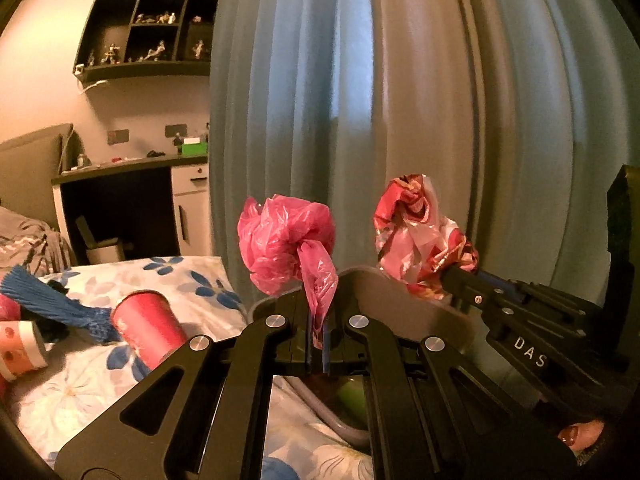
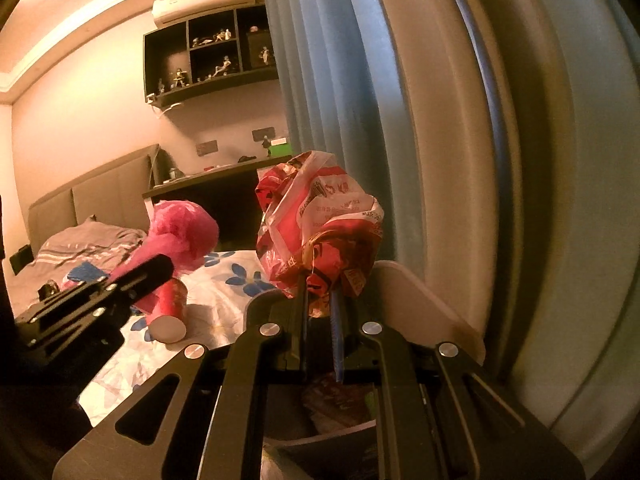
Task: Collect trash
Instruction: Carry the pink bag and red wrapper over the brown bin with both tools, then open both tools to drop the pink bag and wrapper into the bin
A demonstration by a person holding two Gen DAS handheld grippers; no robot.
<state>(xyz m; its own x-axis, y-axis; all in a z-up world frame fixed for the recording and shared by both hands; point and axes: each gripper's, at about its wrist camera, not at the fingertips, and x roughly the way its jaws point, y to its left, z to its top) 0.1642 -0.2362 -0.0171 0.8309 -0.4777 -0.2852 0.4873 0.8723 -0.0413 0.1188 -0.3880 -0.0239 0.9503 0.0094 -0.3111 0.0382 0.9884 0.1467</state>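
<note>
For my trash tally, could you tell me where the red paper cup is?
The red cup lies tipped on the flowered bedspread, left of the bin.

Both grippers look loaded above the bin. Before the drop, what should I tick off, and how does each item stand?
1. Left gripper shut on the pink plastic bag: ok.
2. Right gripper shut on the crumpled printed wrapper: ok.
3. Grey bin below both loads: ok; its rim shows under each gripper.
4. Room left in the bin: cannot tell; trash is already inside.
5. Grippers apart from each other: ok.
6. Bed cleared: not ok; the red paper cup lies on the floral sheet.
</note>
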